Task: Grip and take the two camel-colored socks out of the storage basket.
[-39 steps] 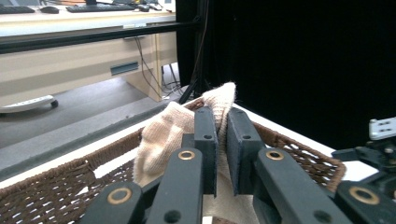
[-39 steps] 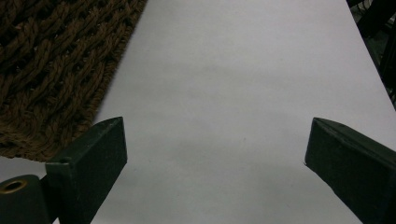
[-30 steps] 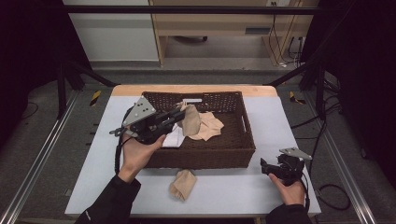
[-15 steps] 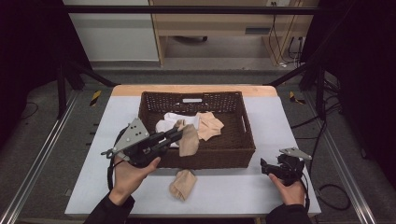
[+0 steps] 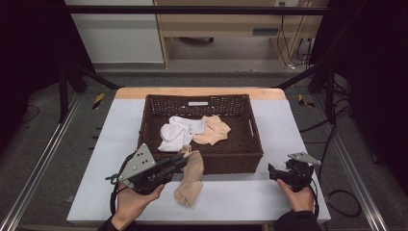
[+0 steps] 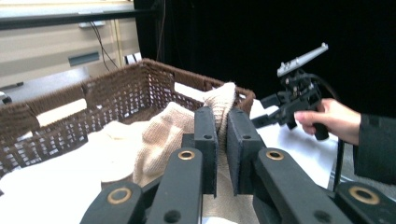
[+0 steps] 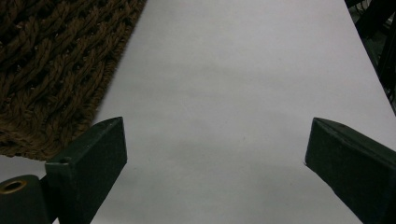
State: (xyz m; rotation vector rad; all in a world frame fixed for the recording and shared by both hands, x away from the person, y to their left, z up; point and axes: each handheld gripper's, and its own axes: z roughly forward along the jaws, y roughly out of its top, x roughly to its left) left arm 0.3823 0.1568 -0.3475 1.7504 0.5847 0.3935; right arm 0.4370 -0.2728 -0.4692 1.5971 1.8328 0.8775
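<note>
My left tongs (image 5: 179, 162), clamped on a beige sock (image 5: 193, 166), have drawn it out of the basket (image 5: 255, 144) to hang over the worktop (image 5: 115, 130). It now joins another beige sock (image 5: 185, 193) there, so I judge pairing underway. My right tongs (image 5: 275, 173) rest wide apart, empty.

A white-topped bench (image 5: 110, 139) fills mid-frame; a brown wicker basket (image 5: 216, 161) sits at its centre, a beige sock (image 5: 185, 192) lying below it.

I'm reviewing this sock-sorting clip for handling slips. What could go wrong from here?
1. The left hand-held gripper pinches the tan sock by a thin fold, so it may slip out early.
2. The sock hangs over another sock on the table, so it may land in a heap.
3. It hangs close to the basket front wall and could snag on the weave.
</note>
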